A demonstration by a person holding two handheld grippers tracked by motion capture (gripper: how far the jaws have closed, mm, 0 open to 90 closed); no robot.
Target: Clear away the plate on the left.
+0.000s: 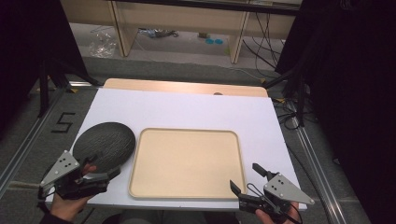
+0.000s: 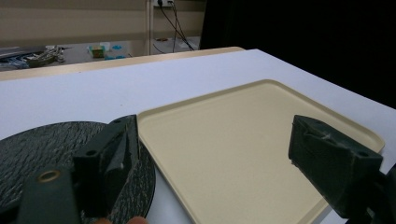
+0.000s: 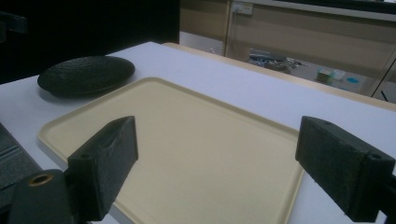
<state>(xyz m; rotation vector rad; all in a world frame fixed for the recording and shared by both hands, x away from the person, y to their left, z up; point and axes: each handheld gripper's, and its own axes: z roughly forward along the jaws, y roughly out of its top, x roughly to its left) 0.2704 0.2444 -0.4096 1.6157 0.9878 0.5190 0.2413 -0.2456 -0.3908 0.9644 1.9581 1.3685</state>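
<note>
A round black textured plate (image 1: 103,145) lies on the white table, just left of a large beige tray (image 1: 187,131) with nothing on it. My left gripper (image 1: 100,169) is at the plate's near edge, open, one jaw over the plate's rim and the other toward the tray's near left corner. In the left gripper view the plate (image 2: 46,144) sits under the left jaw and the tray (image 2: 261,85) spreads ahead; the gripper (image 2: 215,140) holds nothing. My right gripper (image 1: 246,178) stands open at the tray's near right corner. Its own view has the tray (image 3: 154,80) and the plate (image 3: 86,72) beyond.
The white table top (image 1: 187,105) has bare room behind the tray, with a wooden strip (image 1: 187,87) along its far edge. Cables (image 1: 289,116) lie on the floor to the right. A black "5" mark (image 1: 63,122) is on the floor at left.
</note>
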